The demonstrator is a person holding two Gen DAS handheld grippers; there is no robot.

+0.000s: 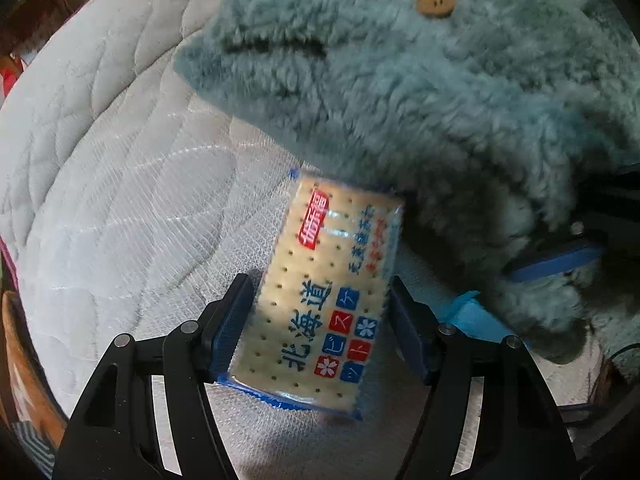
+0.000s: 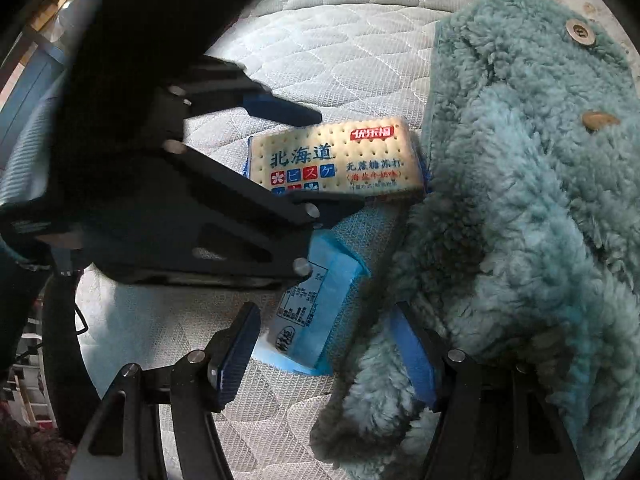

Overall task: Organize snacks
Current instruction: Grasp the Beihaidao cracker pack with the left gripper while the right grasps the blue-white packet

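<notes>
The landmark is the cream rectangular cracker packet in clear wrap with blue and red lettering (image 2: pixel 334 158), which lies flat, label up, on the white quilted mattress (image 2: pixel 320 40). The left gripper (image 2: pixel 316 160) straddles this packet along its length: in the left wrist view one blue-padded finger stands just beside each long edge, a gap shows at the left pad, and contact at the right pad cannot be confirmed, so the fingers are judged released, with the packet resting on the mattress. Near the packet's lower long edge lies the light blue rectangular snack packet with a printed black table (image 2: pixel 316 312), tilted. The right gripper (image 2: pixel 326 356) hovers over the blue packet with its fingers spread; the left pad (image 2: pixel 236 356) is clear of the packet, and the right pad sits against the teal fleece garment with tan round buttons (image 2: pixel 520 200), so nothing is grasped. This garment lies bunched against the cracker packet's short right end. Containers: no box, basket or tray is visible in either view, so no contents can be reported. Progress judgement: two packets lie close together in the open; any grouping, aligning or stowing appears still to be done.
</notes>
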